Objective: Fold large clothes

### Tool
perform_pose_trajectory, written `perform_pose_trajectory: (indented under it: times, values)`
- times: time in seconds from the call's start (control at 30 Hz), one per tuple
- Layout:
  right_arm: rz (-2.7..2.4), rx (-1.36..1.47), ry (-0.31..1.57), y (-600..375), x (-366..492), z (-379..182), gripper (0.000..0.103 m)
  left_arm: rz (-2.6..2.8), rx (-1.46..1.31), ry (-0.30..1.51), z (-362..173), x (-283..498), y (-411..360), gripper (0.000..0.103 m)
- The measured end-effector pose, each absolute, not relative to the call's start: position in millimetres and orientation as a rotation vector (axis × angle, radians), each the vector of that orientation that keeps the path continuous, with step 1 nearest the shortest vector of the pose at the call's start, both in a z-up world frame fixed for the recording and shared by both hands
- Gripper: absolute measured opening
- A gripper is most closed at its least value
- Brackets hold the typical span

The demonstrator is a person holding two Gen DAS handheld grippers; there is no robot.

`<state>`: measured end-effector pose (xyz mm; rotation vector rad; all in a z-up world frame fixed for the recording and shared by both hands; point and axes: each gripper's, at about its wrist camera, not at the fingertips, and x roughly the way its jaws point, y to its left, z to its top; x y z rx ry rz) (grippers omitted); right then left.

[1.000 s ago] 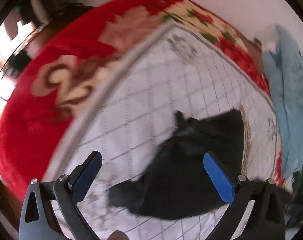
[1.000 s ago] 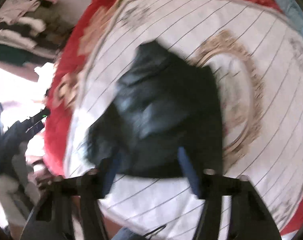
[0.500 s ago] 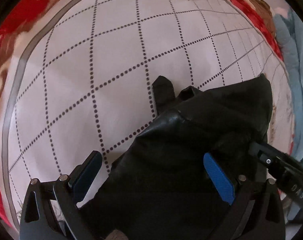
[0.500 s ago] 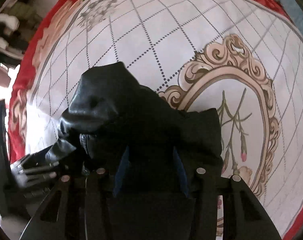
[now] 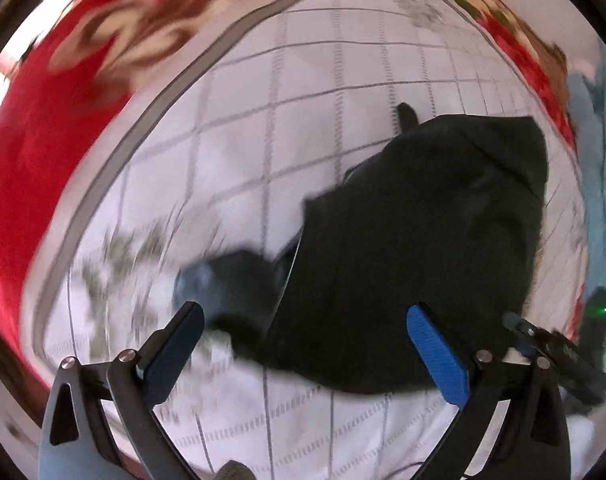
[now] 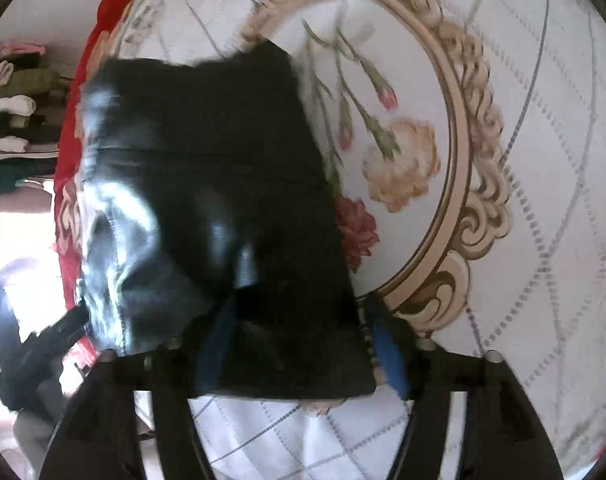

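Note:
A black garment (image 5: 423, 232) lies folded into a rough rectangle on the white quilted bedspread (image 5: 239, 168). My left gripper (image 5: 305, 316) hovers over its near left corner, wide open, with nothing pressed between the blue pads. In the right wrist view the black garment (image 6: 223, 168) fills the middle, shiny on its left side. My right gripper (image 6: 303, 348) stands at the garment's near edge with its jaws opening. The cloth lies between the fingers, and the pads do not press on it. The right gripper (image 5: 551, 356) also shows at the lower right of the left wrist view.
A red floral blanket (image 5: 35, 152) borders the bedspread. A light blue cloth (image 5: 599, 184) lies at the far right. The bedspread's oval flower emblem (image 6: 403, 152) sits right of the garment. Folded clothes (image 6: 11, 120) are stacked beyond the bed on the left.
Half a second ago both grippers were close over the bunched garment. Now the left gripper has drawn back, the right jaws stand wider, and the garment lies flatter on the bedspread.

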<state>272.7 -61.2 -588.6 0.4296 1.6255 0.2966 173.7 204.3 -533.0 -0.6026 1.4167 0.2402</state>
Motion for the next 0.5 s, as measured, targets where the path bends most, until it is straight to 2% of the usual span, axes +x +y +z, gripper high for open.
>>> perform_pose_trajectory:
  times: [0.1,0.27,0.5]
  values:
    - [0.356,0.664,1.642,-85,275,-596,0.071,0.238,-0.767,1.369,-525,145,210,0.103]
    - [0.478,0.837,1.631,-110,269,-611,0.072,0.2,-1.048,1.297,-544,131,206,0.103]
    - [0.72,1.024,1.648,-93,291,-662,0.084,0.291,-1.235,1.188,-590,156,203,0.099]
